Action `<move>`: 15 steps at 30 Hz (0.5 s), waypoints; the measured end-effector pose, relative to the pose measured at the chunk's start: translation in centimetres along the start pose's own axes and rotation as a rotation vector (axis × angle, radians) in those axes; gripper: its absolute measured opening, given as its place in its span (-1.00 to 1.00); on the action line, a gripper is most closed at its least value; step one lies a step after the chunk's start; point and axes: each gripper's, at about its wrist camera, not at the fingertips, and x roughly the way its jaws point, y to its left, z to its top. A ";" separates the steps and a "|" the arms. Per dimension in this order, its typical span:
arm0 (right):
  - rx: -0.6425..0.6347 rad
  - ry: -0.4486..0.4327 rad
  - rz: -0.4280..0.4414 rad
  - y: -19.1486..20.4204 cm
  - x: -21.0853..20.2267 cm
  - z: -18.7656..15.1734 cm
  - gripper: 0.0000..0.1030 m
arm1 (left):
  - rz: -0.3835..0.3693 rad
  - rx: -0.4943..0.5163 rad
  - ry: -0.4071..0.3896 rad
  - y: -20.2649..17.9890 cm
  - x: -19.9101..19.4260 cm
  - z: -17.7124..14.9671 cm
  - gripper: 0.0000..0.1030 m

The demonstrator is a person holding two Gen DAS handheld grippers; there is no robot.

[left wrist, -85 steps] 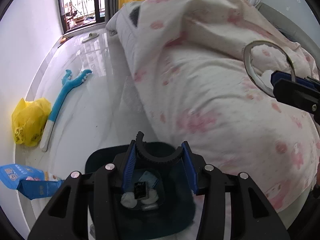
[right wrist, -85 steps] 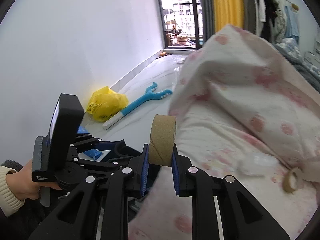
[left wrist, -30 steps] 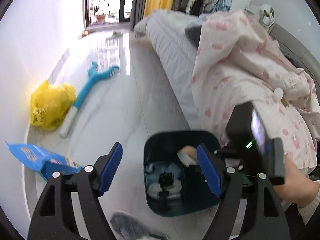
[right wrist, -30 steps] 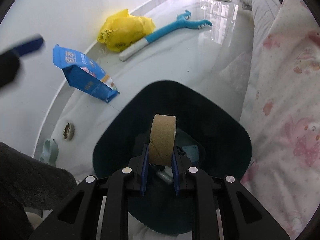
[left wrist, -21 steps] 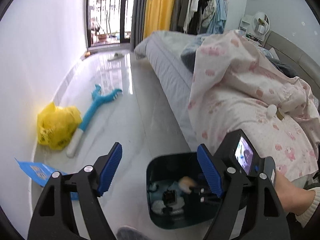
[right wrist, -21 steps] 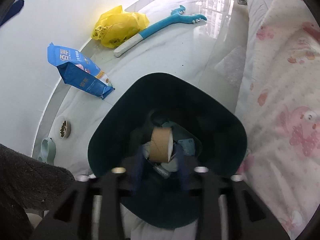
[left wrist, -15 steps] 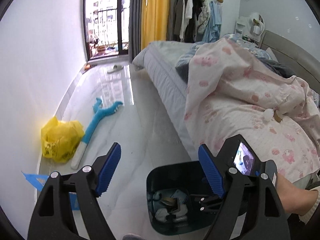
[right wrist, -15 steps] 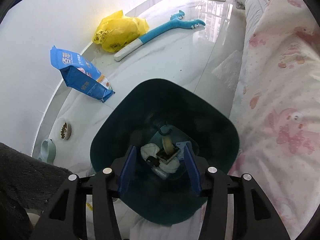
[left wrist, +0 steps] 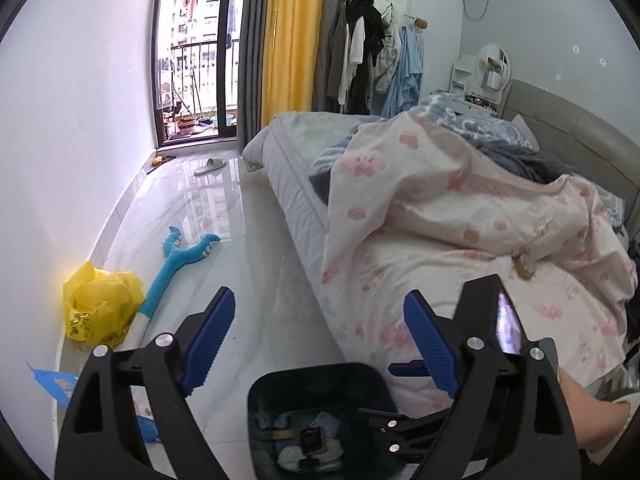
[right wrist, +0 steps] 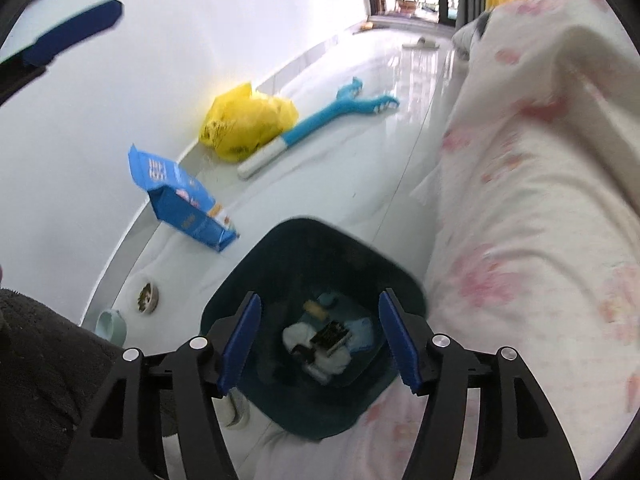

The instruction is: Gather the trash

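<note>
The dark teal bin (right wrist: 312,226) stands on the floor beside the bed, right under my right gripper (right wrist: 320,340). Its jaws are opening and nothing is between them. Inside the bin lie the brown cardboard roll (right wrist: 314,308), white tissue (right wrist: 300,336) and a black item (right wrist: 332,334). My left gripper (left wrist: 320,340) hovers above and behind the bin (left wrist: 312,372), its jaws opening wide and empty. A small tape roll (left wrist: 524,270) lies on the pink-flowered quilt (left wrist: 440,240). The right gripper's body (left wrist: 492,344) shows at the right of the left wrist view.
Along the white wall lie a yellow plastic bag (right wrist: 248,120), a blue long-handled toy (right wrist: 332,116) and a blue packet (right wrist: 180,196). Two small bowls (right wrist: 146,298) sit near the bin. A slipper (left wrist: 210,166) lies by the balcony door. The bed borders the floor on the right.
My right gripper opened and the cardboard roll dropped into the bin. Both grippers rose; the left view tilted up toward the room and its jaws widened.
</note>
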 end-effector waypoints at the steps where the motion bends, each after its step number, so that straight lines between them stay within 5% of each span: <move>1: -0.003 -0.020 -0.007 -0.3 -0.6 0.0 0.23 | 0.000 -0.001 -0.005 -0.3 0.1 0.2 0.73; 15: 0.044 -0.199 -0.090 -6.5 -7.4 -1.9 0.34 | -0.048 -0.014 -0.035 -5.3 1.9 2.4 0.80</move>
